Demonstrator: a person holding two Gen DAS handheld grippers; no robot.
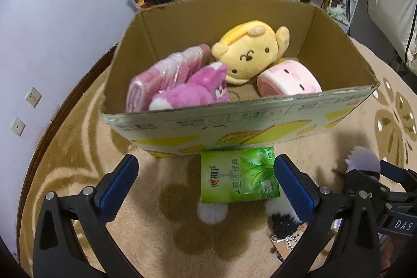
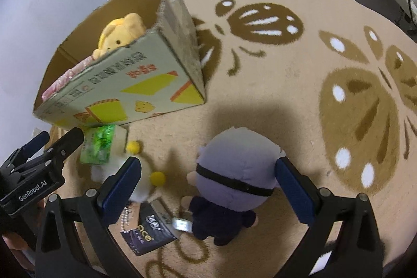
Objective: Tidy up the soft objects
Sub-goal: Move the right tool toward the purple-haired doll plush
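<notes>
Right gripper (image 2: 208, 189) is spread wide with the grey-haired plush doll (image 2: 232, 184) lying on the rug between its fingers, not pinched. Left gripper (image 1: 206, 181) is also open, over the green tissue pack (image 1: 238, 175). Just beyond sits the cardboard box (image 1: 234, 119) holding the yellow plush (image 1: 250, 51).

The left gripper (image 2: 44, 147) body bore "GenRobot.AI"; the right gripper (image 1: 391, 173) body showed "DAS"; the dark packet (image 2: 149, 236) read "ace"; box and tissue-pack characters were illegible.
</notes>
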